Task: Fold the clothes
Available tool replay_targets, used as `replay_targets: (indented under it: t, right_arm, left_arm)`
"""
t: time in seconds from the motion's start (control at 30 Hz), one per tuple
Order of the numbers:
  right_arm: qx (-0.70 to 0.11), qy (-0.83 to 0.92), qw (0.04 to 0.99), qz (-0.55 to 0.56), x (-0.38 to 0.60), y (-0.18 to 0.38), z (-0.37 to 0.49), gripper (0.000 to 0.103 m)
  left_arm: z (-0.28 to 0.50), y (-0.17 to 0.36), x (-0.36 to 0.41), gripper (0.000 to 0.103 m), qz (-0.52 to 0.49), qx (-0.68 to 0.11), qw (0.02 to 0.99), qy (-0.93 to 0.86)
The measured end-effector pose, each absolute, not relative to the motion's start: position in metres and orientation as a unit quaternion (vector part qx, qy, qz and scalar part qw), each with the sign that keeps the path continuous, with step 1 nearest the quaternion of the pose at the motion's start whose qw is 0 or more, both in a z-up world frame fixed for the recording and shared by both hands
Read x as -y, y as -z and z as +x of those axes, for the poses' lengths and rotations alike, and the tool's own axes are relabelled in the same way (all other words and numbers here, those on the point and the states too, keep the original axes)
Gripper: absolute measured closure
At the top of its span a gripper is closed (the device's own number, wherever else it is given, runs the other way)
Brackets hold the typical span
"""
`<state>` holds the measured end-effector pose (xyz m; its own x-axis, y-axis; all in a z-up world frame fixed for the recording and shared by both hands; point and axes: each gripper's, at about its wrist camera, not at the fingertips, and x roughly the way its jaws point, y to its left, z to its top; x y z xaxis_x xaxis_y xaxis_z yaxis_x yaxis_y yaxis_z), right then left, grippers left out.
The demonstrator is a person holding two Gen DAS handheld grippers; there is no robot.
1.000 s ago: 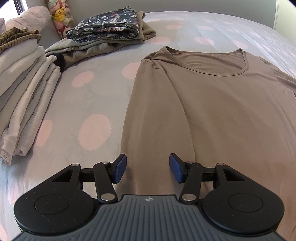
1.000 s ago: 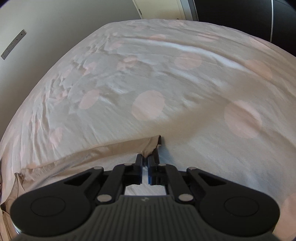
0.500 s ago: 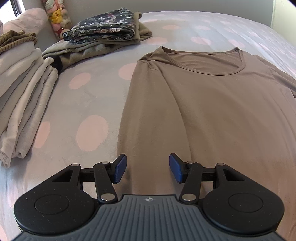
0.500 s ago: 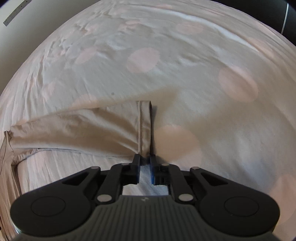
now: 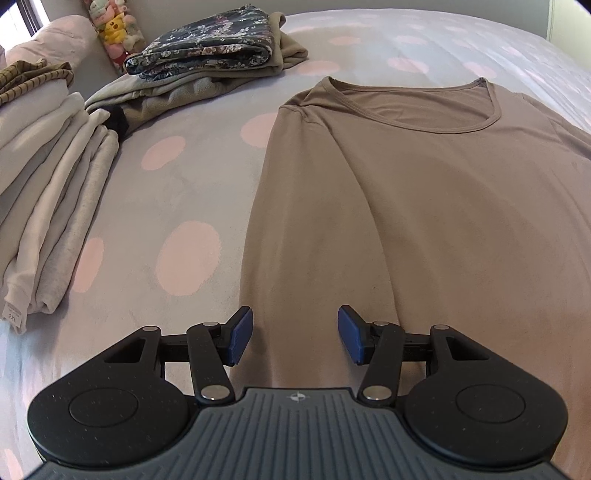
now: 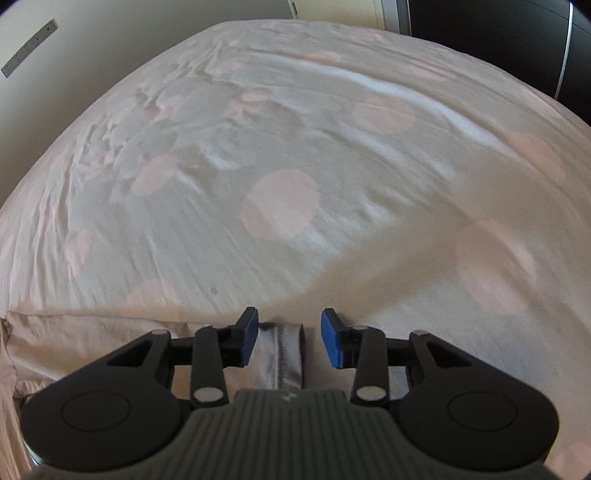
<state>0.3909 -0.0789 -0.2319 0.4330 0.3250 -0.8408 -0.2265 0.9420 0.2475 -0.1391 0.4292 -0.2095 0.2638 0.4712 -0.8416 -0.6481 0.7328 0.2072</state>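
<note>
A taupe long-sleeved shirt [image 5: 424, 192] lies flat on the bed, neckline at the far end. My left gripper [image 5: 295, 334] hovers open just above its near left side, with nothing between the blue pads. In the right wrist view the shirt's sleeve [image 6: 88, 343] stretches across the bedspread from the left, and its cuff [image 6: 282, 347] lies between the jaws of my right gripper [image 6: 289, 338]. Those jaws are opening, and the pads stand apart from the cuff.
A stack of folded pale garments [image 5: 48, 192] sits at the left. A folded floral piece [image 5: 207, 48] tops an olive pile at the back left, beside plush toys [image 5: 114, 29]. The spotted bedspread [image 6: 295, 166] spreads ahead of the right gripper.
The right gripper carried the cuff outward, laid the sleeve down on the bed, and its jaws parted, letting go of the cuff. The left gripper barely moved.
</note>
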Motion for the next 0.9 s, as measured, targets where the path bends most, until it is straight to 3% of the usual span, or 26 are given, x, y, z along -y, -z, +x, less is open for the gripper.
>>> replay_targets:
  t: [0.03,0.07,0.1,0.37,0.57,0.63,0.7,0.9]
  right_arm:
    - [-0.504,-0.163,0.847,0.044,0.076,0.234,0.39,0.073]
    - [-0.499,-0.165,0.85,0.04,0.075,0.233,0.39,0.098]
    - [-0.494,-0.167,0.852,0.036,0.073,0.23,0.39,0.098]
    - [-0.436,-0.147,0.888,0.011,0.058,0.203,0.429,0.098]
    - [-0.465,-0.137,0.874,-0.034,0.033,0.222,0.442,0.098]
    - [-0.472,-0.132,0.871,-0.036,0.033,0.227,0.44,0.09]
    - [-0.469,-0.127,0.873,-0.029,0.036,0.226,0.434,0.075]
    - [-0.455,-0.173,0.873,0.008,0.029,0.195,0.385,0.07]
  left_arm:
    - [-0.139,0.21,-0.43,0.054,-0.091,-0.493,0.788,-0.357]
    - [-0.139,0.21,-0.431,0.054,-0.092,-0.493,0.787,-0.359]
    - [-0.139,0.211,-0.432,0.054,-0.093,-0.494,0.785,-0.362]
    - [-0.131,0.215,-0.431,0.054,-0.069,-0.501,0.782,-0.364]
    - [-0.13,0.216,-0.436,0.054,-0.077,-0.502,0.778,-0.369]
    - [-0.129,0.217,-0.436,0.054,-0.077,-0.502,0.777,-0.371]
    - [-0.128,0.216,-0.435,0.054,-0.075,-0.502,0.778,-0.371]
    - [-0.132,0.211,-0.43,0.054,-0.073,-0.49,0.789,-0.363]
